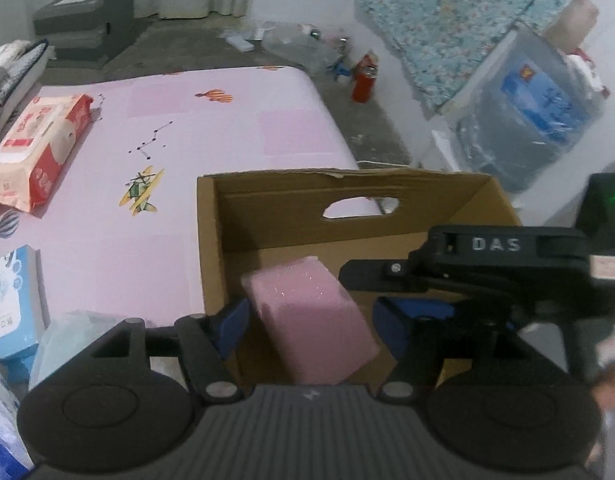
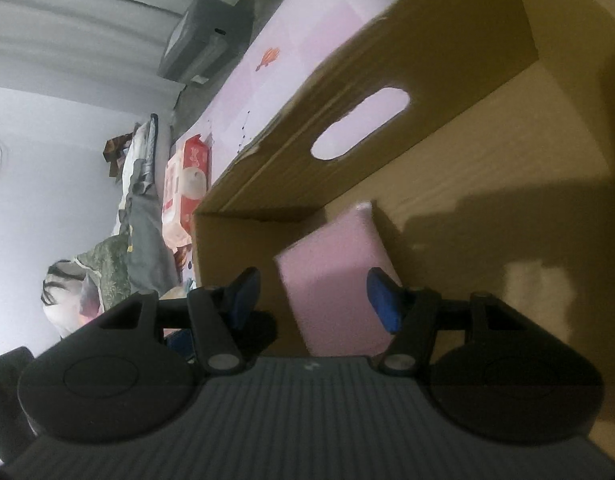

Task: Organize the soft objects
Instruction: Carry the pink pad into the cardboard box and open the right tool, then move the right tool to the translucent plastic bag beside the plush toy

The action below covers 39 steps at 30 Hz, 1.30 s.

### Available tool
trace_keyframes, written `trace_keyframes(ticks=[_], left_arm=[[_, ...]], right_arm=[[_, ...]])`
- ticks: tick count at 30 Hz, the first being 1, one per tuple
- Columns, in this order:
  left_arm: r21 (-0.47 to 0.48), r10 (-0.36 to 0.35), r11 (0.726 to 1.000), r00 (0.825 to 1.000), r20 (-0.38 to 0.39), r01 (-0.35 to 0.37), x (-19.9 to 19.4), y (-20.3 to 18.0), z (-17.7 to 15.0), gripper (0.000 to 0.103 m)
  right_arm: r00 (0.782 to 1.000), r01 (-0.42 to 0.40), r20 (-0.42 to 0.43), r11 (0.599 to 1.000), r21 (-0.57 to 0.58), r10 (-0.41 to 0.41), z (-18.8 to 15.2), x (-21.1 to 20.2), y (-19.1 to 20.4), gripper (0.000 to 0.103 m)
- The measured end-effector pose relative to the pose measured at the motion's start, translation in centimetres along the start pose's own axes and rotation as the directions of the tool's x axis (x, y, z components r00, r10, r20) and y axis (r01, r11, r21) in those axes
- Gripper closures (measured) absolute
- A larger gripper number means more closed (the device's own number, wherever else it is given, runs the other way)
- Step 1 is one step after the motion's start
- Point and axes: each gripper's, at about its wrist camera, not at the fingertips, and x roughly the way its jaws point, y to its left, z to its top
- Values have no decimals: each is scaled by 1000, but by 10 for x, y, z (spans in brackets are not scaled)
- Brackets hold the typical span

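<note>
Inside the cardboard box (image 1: 387, 240), on its floor near the left wall: pink sponge block (image 1: 313, 320), lying tilted. Box is open-topped and sits on the bed (image 1: 179, 160) at its right edge; a handle cutout (image 1: 361, 206) is in the far wall.

Left tool (image 1: 311, 324): jaws wide open, blue pads (image 1: 235, 326) either side of the sponge with a visible gap on both sides. Not gripping anything. It straddles the box's near left corner, so the left finger is outside the wall and the right one inside.

Right tool (image 2: 315, 300): rolled sideways and reaching into the box from the right. Jaws also wide open, sponge (image 2: 335, 276) between the blue pads (image 2: 383, 300). The right pad looks very close to the block's edge; can't tell if it touches. Nothing held. In the left wrist view the right tool's black body (image 1: 495, 264) sits over the box's right side, green LED lit.

Elsewhere on the bed: wet-wipes pack (image 1: 35, 148) at the far left, blue-white carton (image 1: 15, 308) at the near left, both well apart from the box. Red can (image 1: 363, 80) on the floor beyond the bed.
</note>
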Motion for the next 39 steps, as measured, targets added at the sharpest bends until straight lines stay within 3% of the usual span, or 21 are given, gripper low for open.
trace_keyframes(ticks=[3,9,14,18,21,30,34,39], left_arm=[[29,-8,1000,1000,29,8,-19,1,1,26],[30,-24,999,996,89,22,-53,23,0,23],[8,19,1000,994,106,-20,-61,52,-5,22],[-56,44,998,993,108,-39,-71,87,-19,22],[-89,78,994,990,120,-68,-83,115,-31,22],[-196,137,975,981,140,-109,-116,183,-67,22],[-226,165,966,971,174,-123,-133,202,-77,21],[-261,203,954,955,217,-144,-156,223,-90,18]], right_arm=[[1000,27,1,1000,-12,-27,-3,-2,-2,44],[992,125,-19,992,-16,-125,-22,-3,-9,50],[987,153,-54,987,40,-151,-39,10,-24,59],[987,153,-67,986,72,-149,-41,35,-24,73],[988,146,-70,987,70,-141,-41,53,-16,75],[991,115,-80,991,61,-110,-47,93,6,75],[991,112,-79,992,59,-107,-46,86,13,72],[989,134,-67,991,10,-133,-44,63,22,55]])
